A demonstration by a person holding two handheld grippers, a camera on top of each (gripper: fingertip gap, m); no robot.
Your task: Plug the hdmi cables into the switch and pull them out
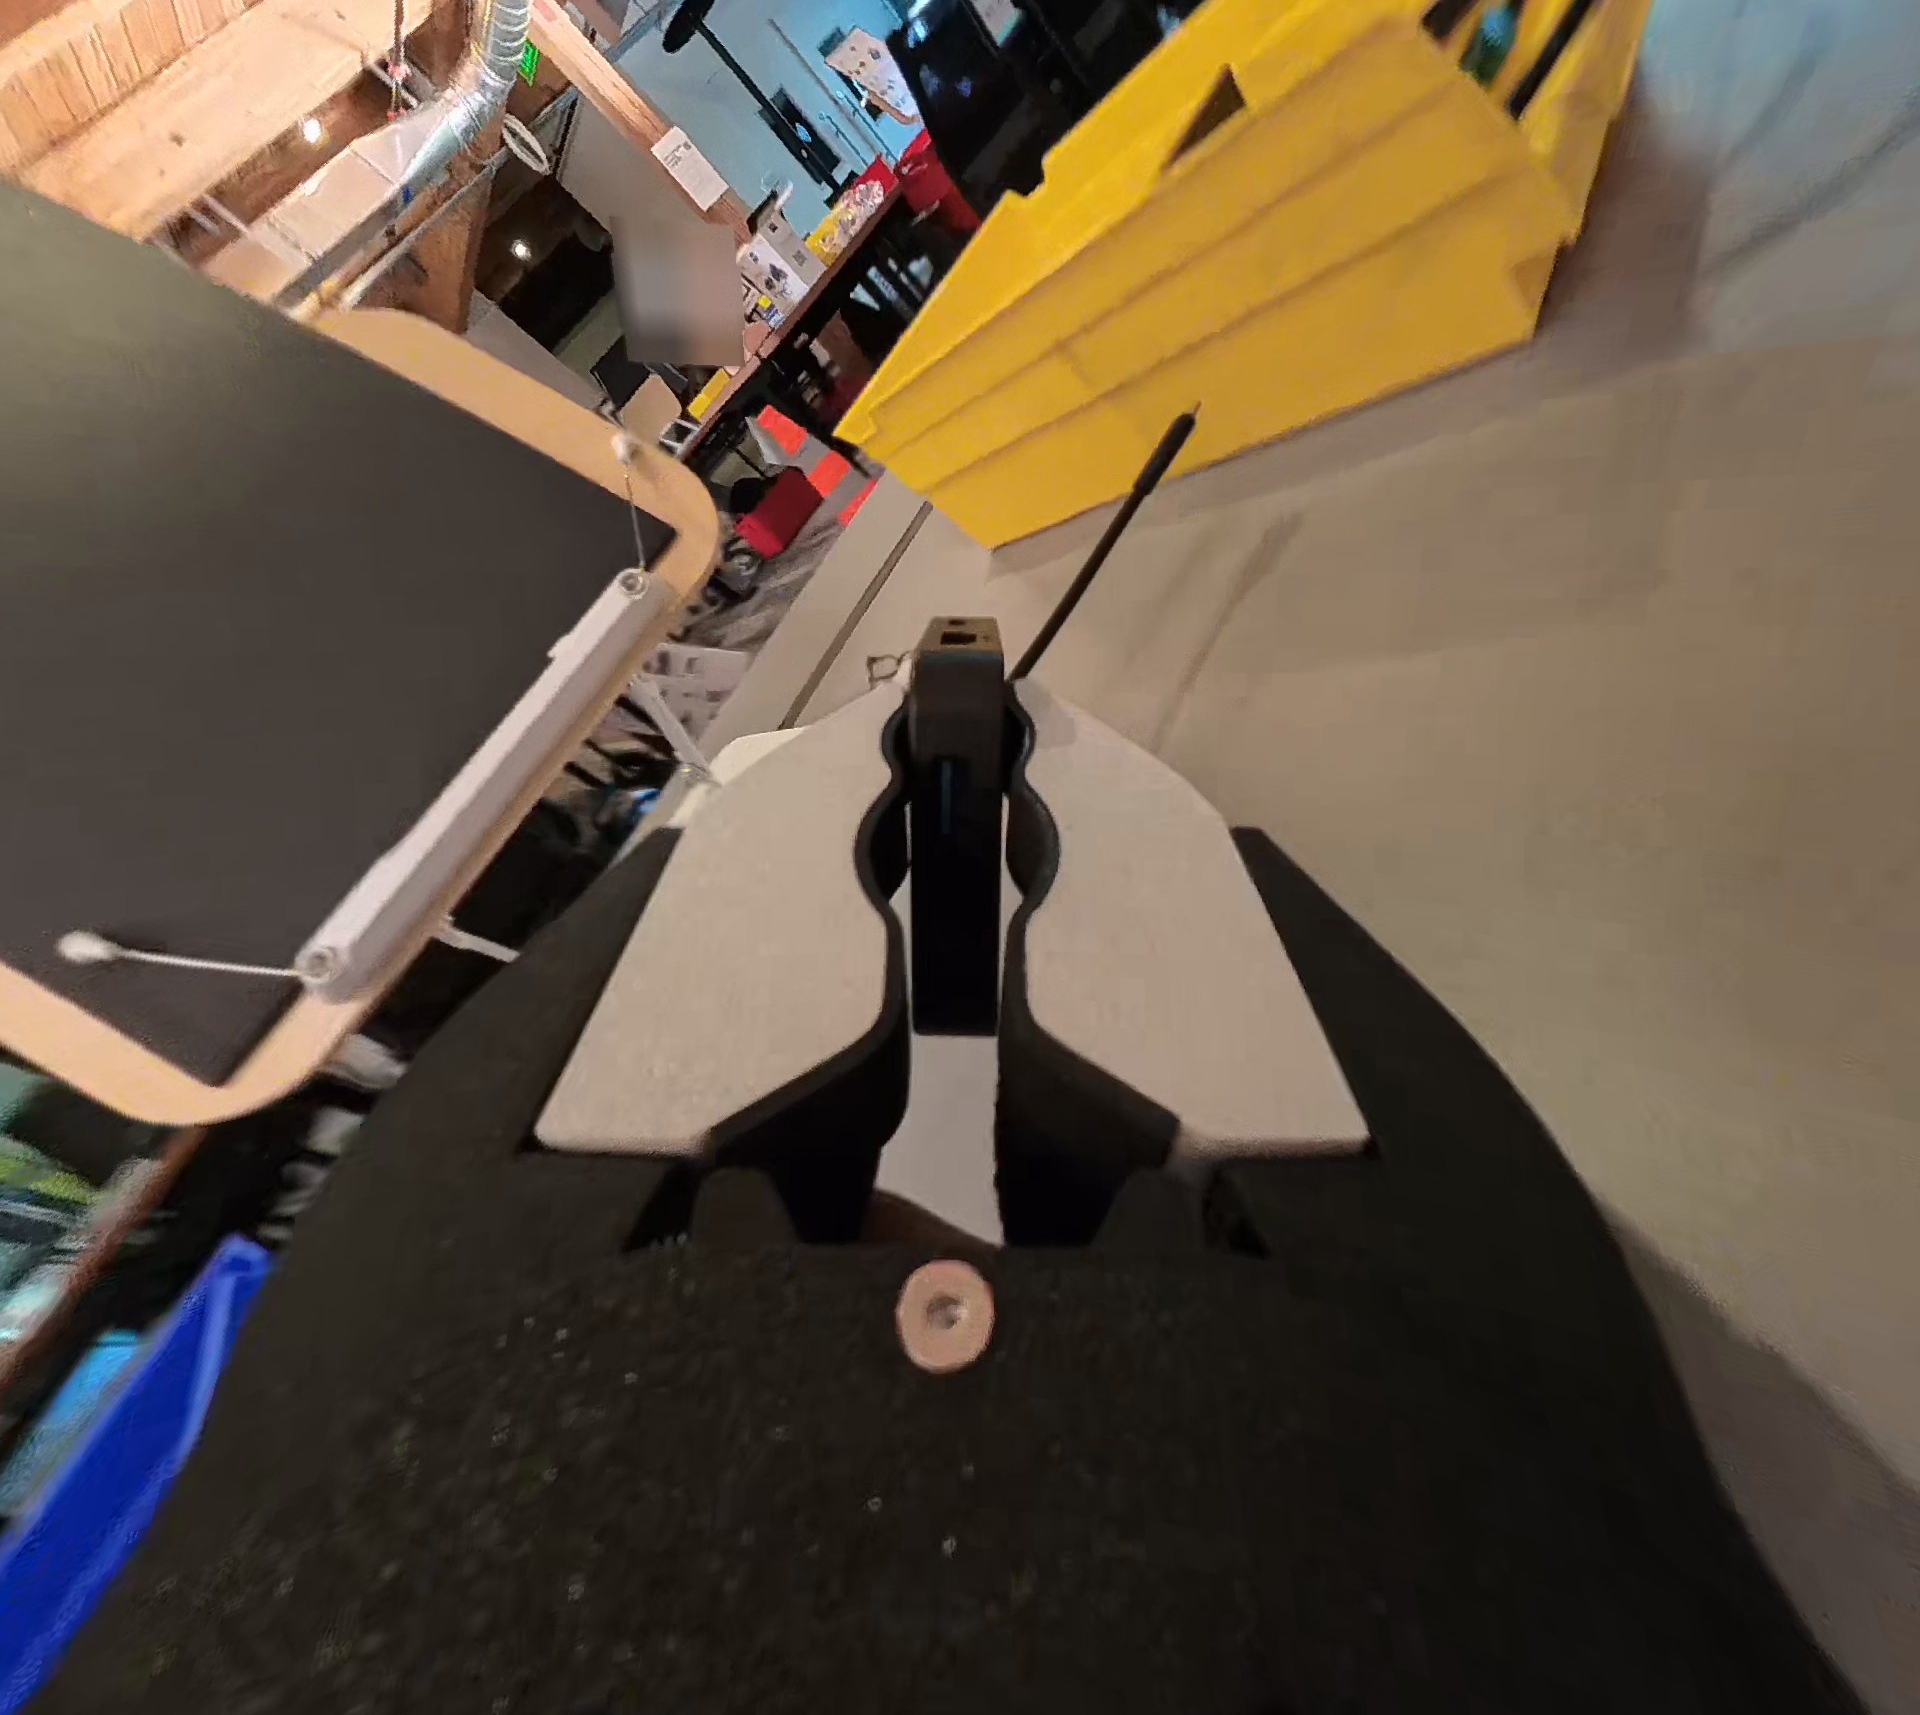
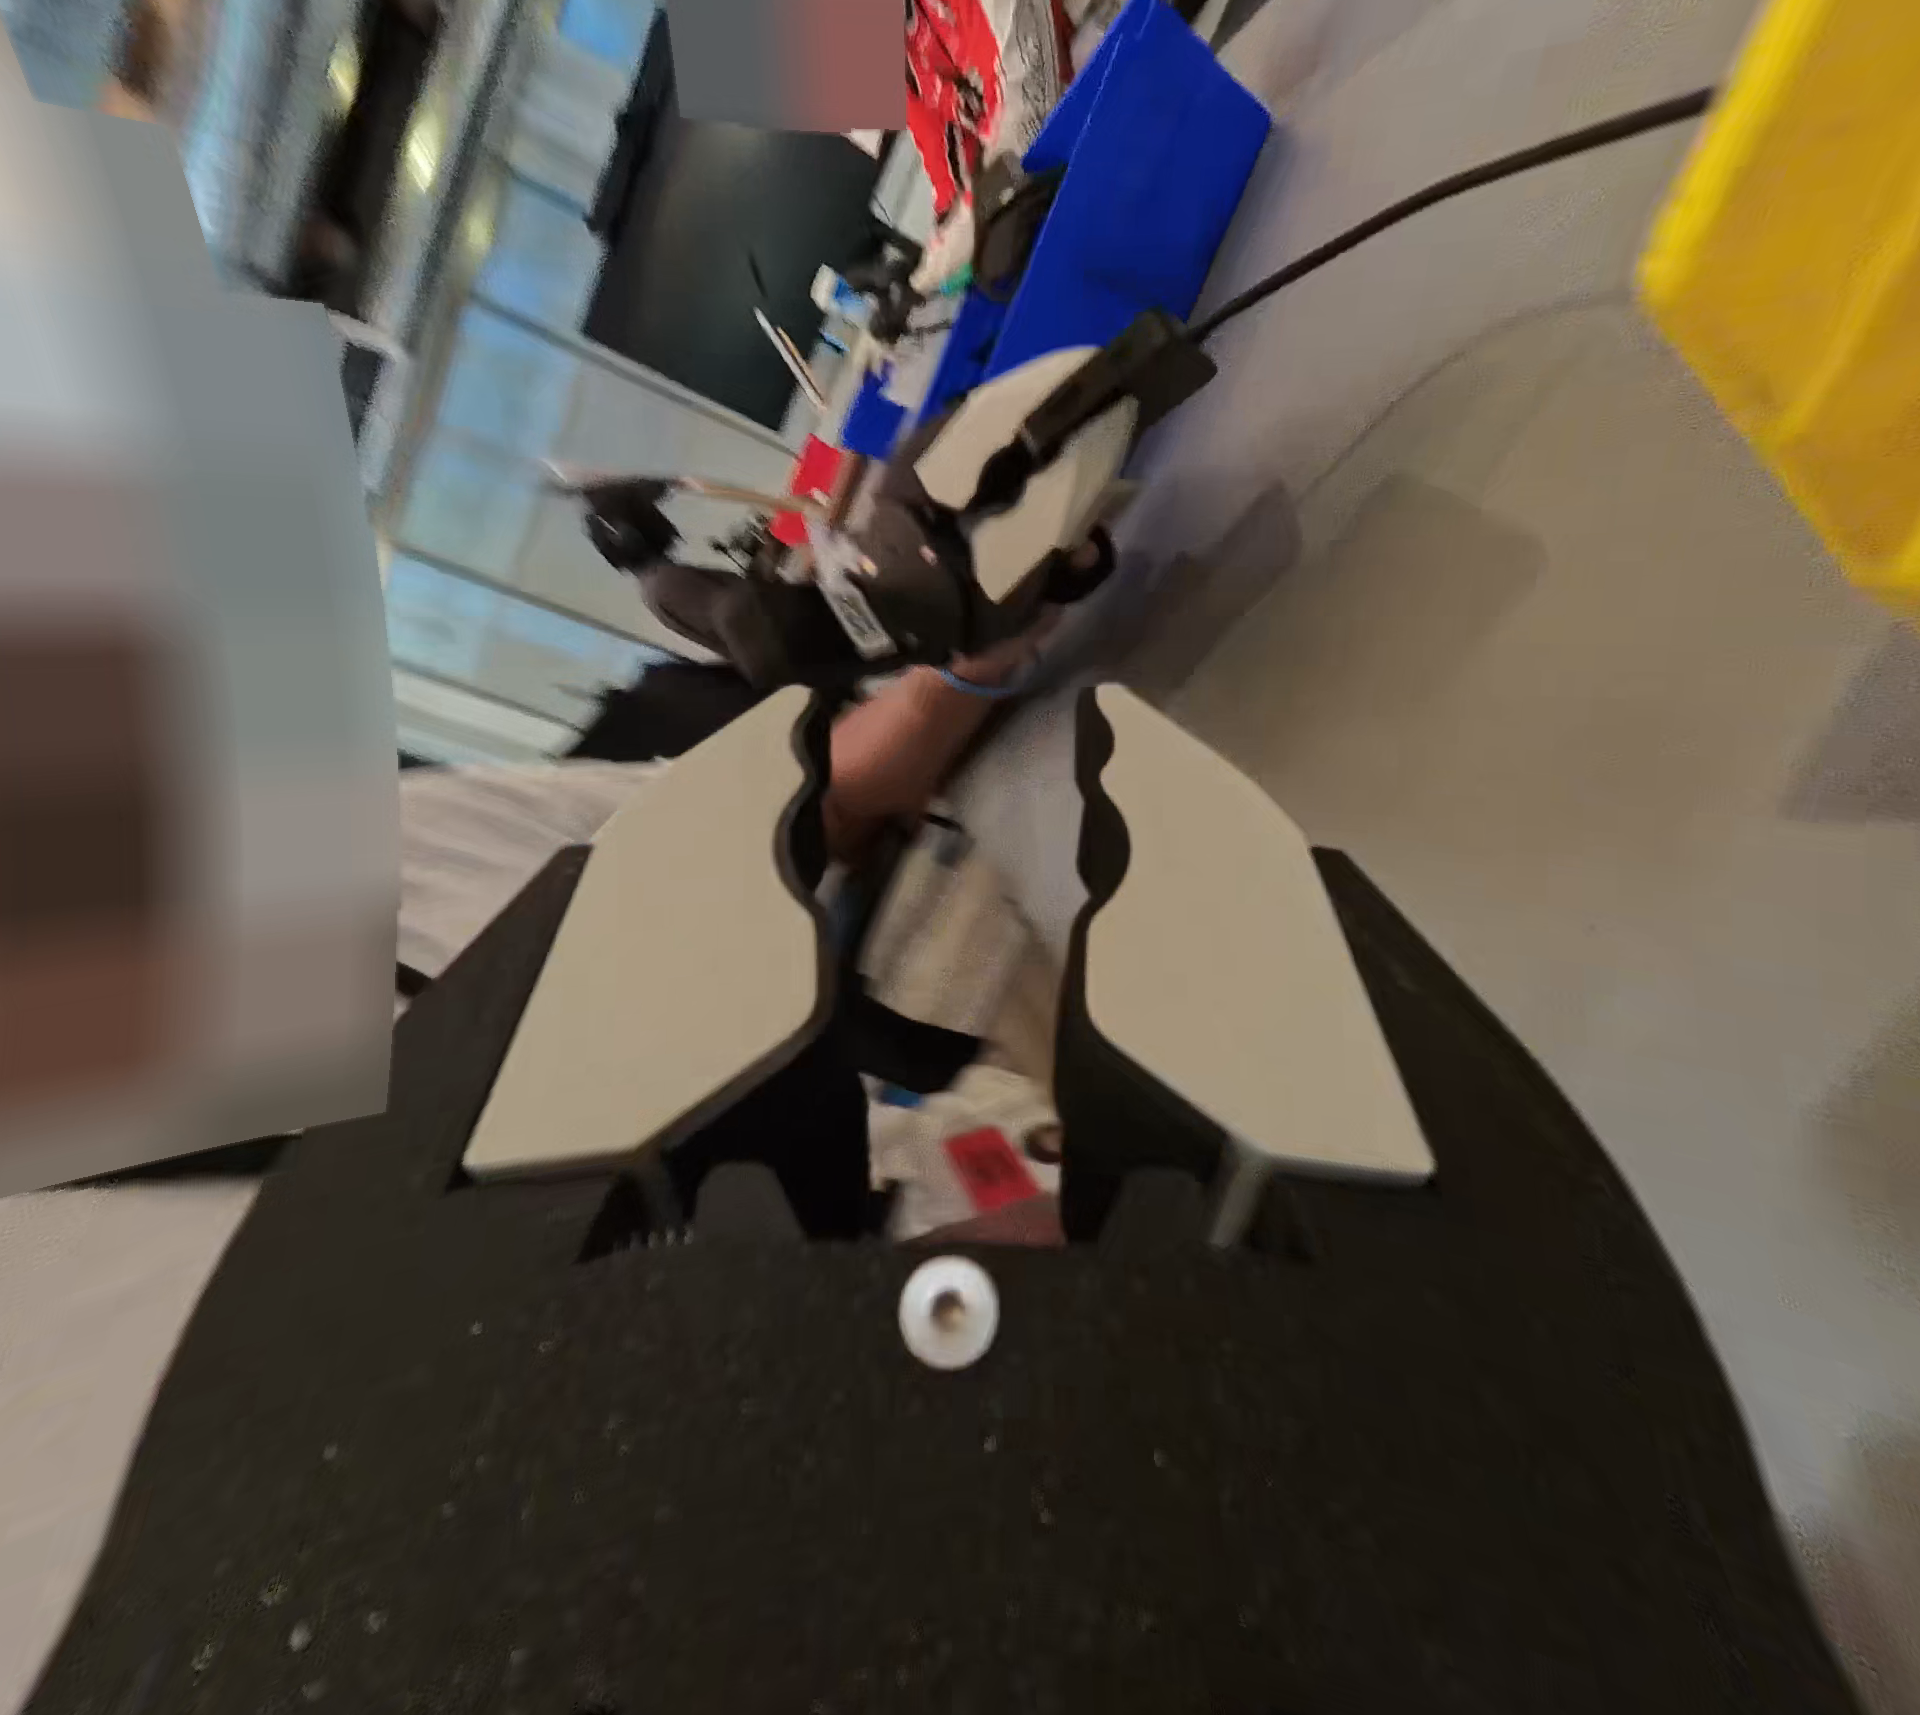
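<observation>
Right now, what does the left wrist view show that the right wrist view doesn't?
Only the left wrist view shows the port end of the black switch clamped in the left gripper, plus a black board with a pale rim.

Only the right wrist view shows the right gripper, open and empty, the left gripper from outside, and the blue bin.

Both show the thin black cable leaving the switch, the yellow bins and the grey table.
</observation>
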